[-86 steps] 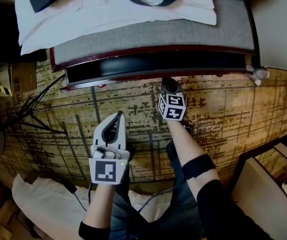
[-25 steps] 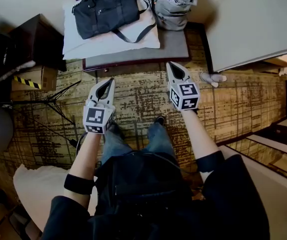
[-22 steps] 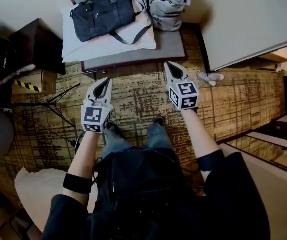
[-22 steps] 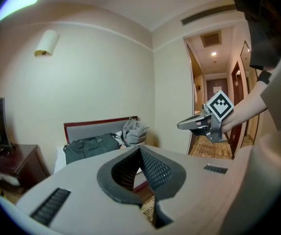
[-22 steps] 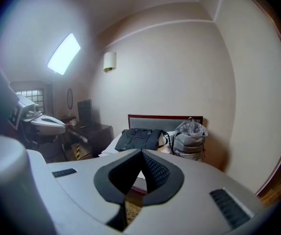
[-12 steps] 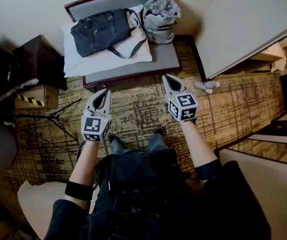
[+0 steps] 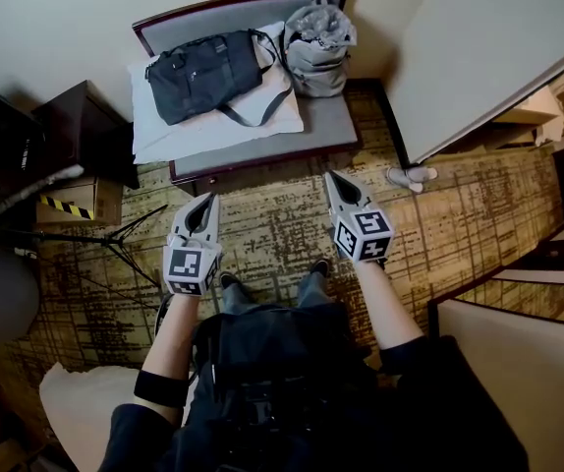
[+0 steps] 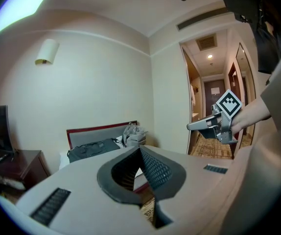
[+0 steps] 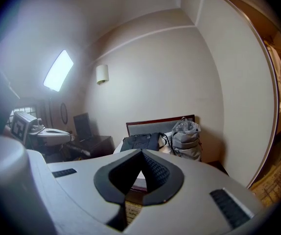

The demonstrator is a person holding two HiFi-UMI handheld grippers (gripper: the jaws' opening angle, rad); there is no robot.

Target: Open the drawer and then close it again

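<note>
A grey-seated bench (image 7: 333, 124) with a dark red wooden frame stands against the wall, and its drawer front (image 7: 262, 167) sits flush under the seat. My left gripper (image 7: 207, 201) hangs over the carpet just short of the bench's left part, shut and empty. My right gripper (image 7: 330, 177) is held a little nearer the bench's right end, also shut with nothing in it. In the left gripper view the jaws (image 8: 140, 149) meet in front of the bench (image 8: 100, 133). In the right gripper view the jaws (image 9: 141, 152) do the same.
A black duffel bag (image 7: 208, 71) on a white pillow (image 7: 254, 118) and a grey backpack (image 7: 319, 41) lie on the seat. Left stand a dark cabinet (image 7: 78, 131), a taped cardboard box (image 7: 70, 205) and tripod legs (image 7: 115, 236). A white wall corner (image 7: 498, 47) rises at right.
Earlier the right gripper was low at the drawer front. Since then both grippers have risen and drawn back from the bench, and the head view has pulled away from it.
</note>
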